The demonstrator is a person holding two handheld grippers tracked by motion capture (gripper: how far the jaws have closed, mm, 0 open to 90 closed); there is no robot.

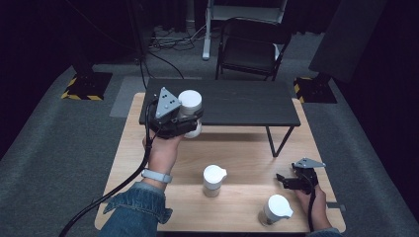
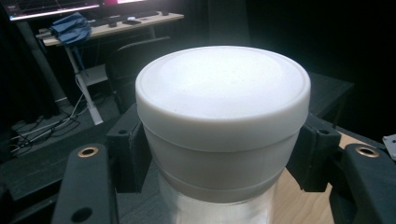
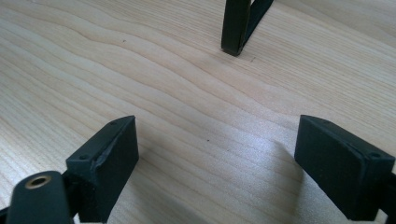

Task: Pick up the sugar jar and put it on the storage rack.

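My left gripper (image 1: 187,120) is shut on a white-lidded jar (image 1: 189,109), held up at the left front edge of the black shelf (image 1: 247,98). In the left gripper view the jar (image 2: 223,121) sits between both black pads (image 2: 128,156), its clear body below the lid. A second white-lidded jar (image 1: 213,179) stands on the wooden table (image 1: 247,148) near the middle front. A third jar (image 1: 275,209) stands at the front right. My right gripper (image 1: 285,180) is open just above that jar, low over the table, with nothing between its pads (image 3: 109,161).
The black shelf stands on thin legs (image 1: 274,143) on the wooden table; one leg foot (image 3: 233,28) is ahead of the right gripper. Behind the table are a black chair (image 1: 249,47), cables on the grey carpet and stand bases (image 1: 86,84).
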